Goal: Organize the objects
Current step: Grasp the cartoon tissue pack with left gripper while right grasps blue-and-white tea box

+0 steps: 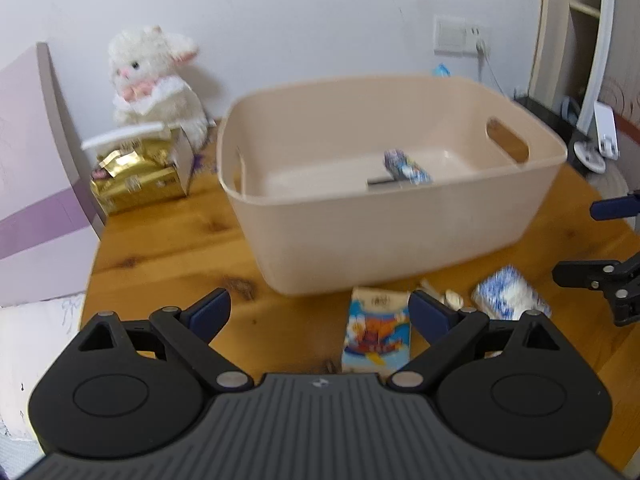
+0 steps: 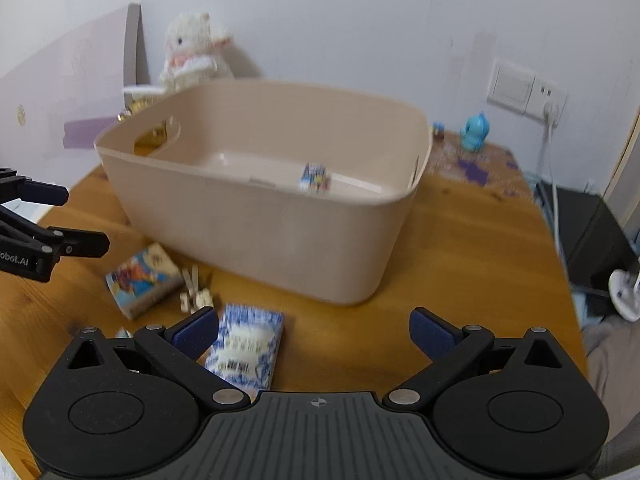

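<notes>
A beige plastic bin point(image 1: 400, 224) stands on the wooden table point(image 1: 168, 248); it also shows in the right wrist view point(image 2: 256, 232). A small colourful packet point(image 1: 406, 165) lies inside it point(image 2: 315, 177). In front of the bin lie a cartoon-printed tissue pack point(image 1: 378, 334) point(image 2: 142, 278), a few small wooden pieces point(image 2: 195, 294) and a blue-and-white packet point(image 1: 510, 292) point(image 2: 246, 346). My left gripper point(image 1: 320, 316) is open and empty above the tissue pack. My right gripper point(image 2: 314, 334) is open and empty, its left finger over the blue-and-white packet.
A white plush rabbit point(image 1: 154, 80) and a gold bag point(image 1: 134, 178) sit at the back left by a purple-and-white panel point(image 1: 32, 184). A blue figurine point(image 2: 475, 131) stands at the back right near a wall socket point(image 2: 526, 88). The table edge runs along the right.
</notes>
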A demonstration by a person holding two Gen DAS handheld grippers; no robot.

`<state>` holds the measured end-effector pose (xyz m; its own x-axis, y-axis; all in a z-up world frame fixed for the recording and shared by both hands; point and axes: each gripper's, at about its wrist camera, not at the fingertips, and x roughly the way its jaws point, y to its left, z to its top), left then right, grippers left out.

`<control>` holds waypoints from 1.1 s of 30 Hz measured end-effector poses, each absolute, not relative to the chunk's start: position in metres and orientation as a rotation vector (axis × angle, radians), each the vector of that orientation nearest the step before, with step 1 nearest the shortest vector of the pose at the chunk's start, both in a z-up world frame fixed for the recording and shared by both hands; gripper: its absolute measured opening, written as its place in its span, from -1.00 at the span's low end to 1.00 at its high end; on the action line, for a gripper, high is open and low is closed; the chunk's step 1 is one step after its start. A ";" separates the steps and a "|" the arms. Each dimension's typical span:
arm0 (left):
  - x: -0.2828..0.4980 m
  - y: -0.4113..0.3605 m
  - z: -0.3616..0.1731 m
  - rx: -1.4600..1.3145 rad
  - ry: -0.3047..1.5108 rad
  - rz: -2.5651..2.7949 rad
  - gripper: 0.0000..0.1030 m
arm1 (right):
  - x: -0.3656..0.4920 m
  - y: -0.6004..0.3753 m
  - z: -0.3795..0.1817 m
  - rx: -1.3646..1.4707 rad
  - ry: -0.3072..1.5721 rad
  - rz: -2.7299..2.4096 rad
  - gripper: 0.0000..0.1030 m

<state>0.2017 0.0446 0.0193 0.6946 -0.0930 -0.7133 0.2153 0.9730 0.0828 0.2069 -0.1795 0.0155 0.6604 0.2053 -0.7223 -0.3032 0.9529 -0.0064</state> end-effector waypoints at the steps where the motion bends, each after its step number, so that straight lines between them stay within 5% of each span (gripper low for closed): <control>1: 0.202 0.043 0.014 0.169 0.801 -0.181 0.87 | 0.208 -0.178 0.010 -0.123 0.812 0.288 1.00; 22: 0.220 0.026 -0.042 0.180 0.936 -0.234 0.77 | 0.215 -0.151 -0.039 -0.117 0.919 0.297 0.96; 28: 0.220 0.026 -0.041 0.150 0.933 -0.261 0.37 | 0.209 -0.149 -0.035 -0.143 0.891 0.286 0.51; 33: 0.217 0.023 -0.039 0.147 0.925 -0.272 -0.03 | 0.204 -0.145 -0.031 -0.155 0.874 0.306 -0.07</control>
<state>0.2166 0.0235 -0.0387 0.5709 -0.1681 -0.8036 0.2935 0.9559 0.0085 0.2037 -0.1449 -0.0312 0.6016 0.2005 -0.7732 -0.3261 0.9453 -0.0086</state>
